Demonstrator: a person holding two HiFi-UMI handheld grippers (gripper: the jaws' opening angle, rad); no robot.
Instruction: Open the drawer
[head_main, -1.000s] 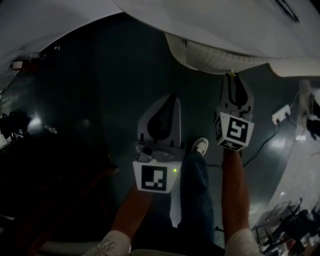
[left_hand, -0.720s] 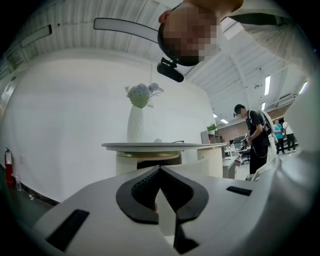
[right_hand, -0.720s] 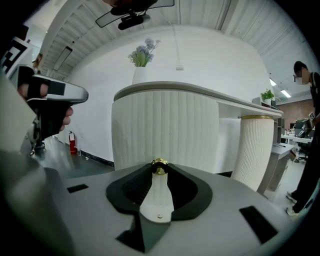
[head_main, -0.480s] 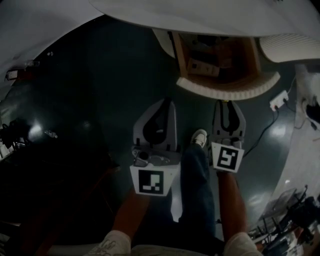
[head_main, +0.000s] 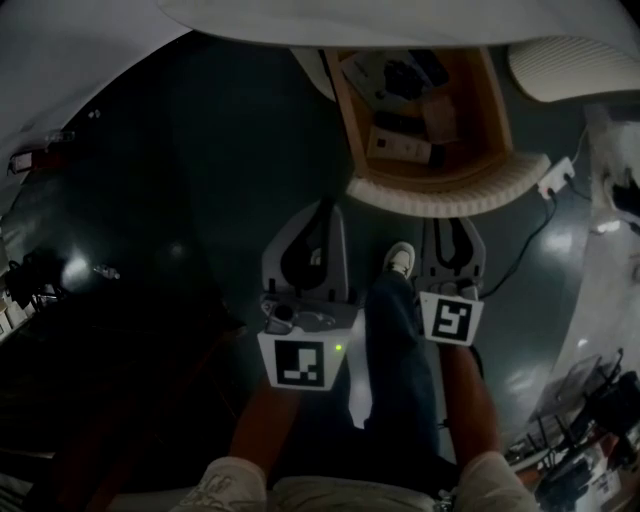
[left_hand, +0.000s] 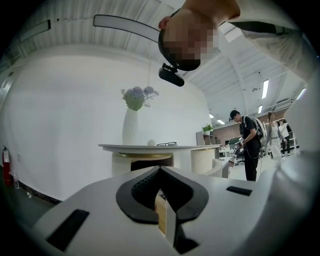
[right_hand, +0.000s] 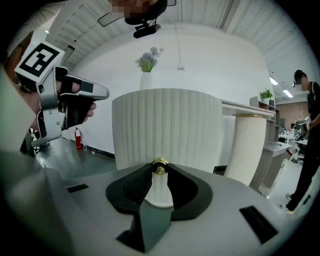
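Note:
The drawer (head_main: 450, 195) has a curved, white ribbed front and stands pulled out from under the round white table (head_main: 400, 20). Its wooden inside (head_main: 470, 120) holds several small boxes and dark items. My right gripper (head_main: 452, 222) is at the middle of the drawer front. In the right gripper view the ribbed front (right_hand: 167, 125) fills the middle, and the right gripper (right_hand: 159, 168) is shut on the small gold knob (right_hand: 159, 165). My left gripper (head_main: 325, 208) hangs over the dark floor left of the drawer. In its own view the left gripper (left_hand: 159, 169) has its jaw tips together and holds nothing.
A leg in jeans with a white shoe (head_main: 400, 260) stands between the two grippers. A white cable and power strip (head_main: 553, 180) lie on the floor at right. A vase of flowers (left_hand: 131, 125) and glasses (left_hand: 166, 144) sit on the table. A ribbed column (right_hand: 248, 145) stands right of the drawer. People (left_hand: 248, 145) stand far off.
The drawer has slid out toward me with the right gripper on its knob, so its wooden inside now shows. The left gripper has drifted slightly back.

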